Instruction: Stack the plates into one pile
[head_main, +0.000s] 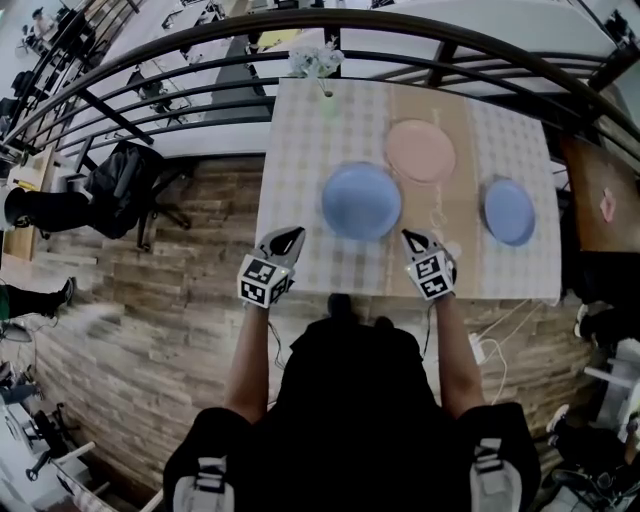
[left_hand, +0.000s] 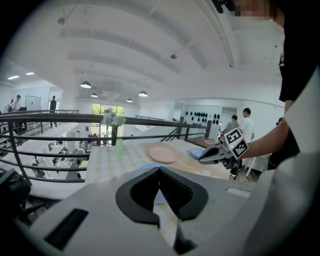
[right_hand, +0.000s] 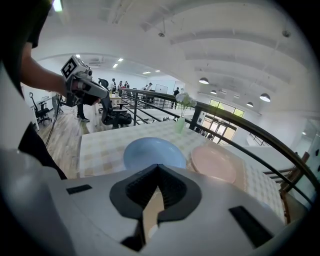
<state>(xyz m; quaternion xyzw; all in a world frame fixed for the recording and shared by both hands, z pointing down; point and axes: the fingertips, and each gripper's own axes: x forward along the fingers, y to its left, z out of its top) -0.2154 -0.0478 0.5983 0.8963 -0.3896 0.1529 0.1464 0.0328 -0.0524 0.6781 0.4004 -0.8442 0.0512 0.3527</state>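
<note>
Bright, even light: lamps glow overhead, far windows blow out white. Shadows are soft. Every view bends at its edges, with dark corners; the left gripper, close up, looks slightly blurred.

Large blue plate at centre, smaller blue plate right, pink plate above; desk under pale checked cloth.
</note>
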